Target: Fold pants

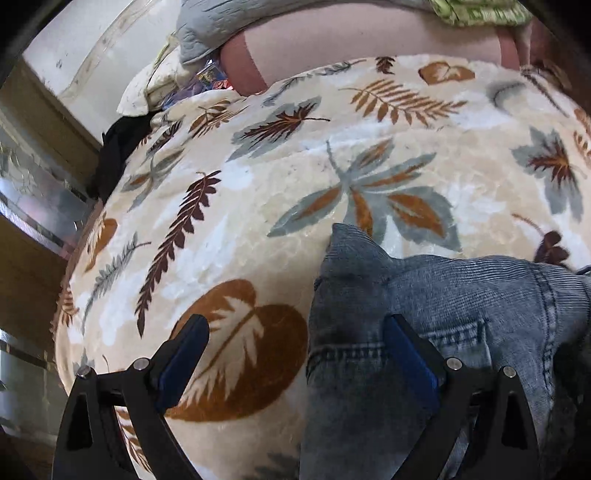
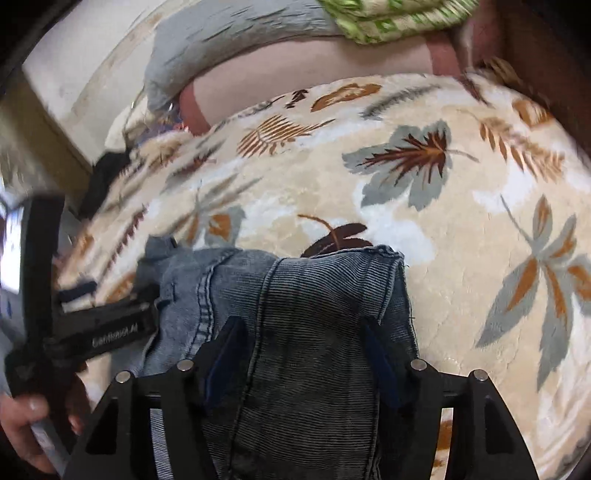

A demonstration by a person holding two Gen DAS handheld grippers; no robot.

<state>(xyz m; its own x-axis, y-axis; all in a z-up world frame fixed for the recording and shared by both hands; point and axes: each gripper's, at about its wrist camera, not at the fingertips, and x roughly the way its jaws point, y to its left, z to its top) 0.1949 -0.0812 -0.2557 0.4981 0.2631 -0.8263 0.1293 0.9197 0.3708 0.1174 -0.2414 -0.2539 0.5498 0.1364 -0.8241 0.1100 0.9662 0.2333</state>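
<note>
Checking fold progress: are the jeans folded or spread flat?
Folded: the jeans lie bunched in stacked denim layers on the blanket, not spread.

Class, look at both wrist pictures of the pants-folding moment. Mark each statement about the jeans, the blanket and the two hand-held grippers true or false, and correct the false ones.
1. The jeans are blue denim. True.
2. The blanket under them is plain white. False: it is cream with brown and grey leaves.
3. The right hand-held gripper has its fingers apart, with denim between them. True.
4. The left hand-held gripper is shut tight. False: its fingers stand wide apart.
5. A green patterned cloth lies at the far edge. True.
6. The jeans hang from a hook. False: they lie on the blanket.
</note>
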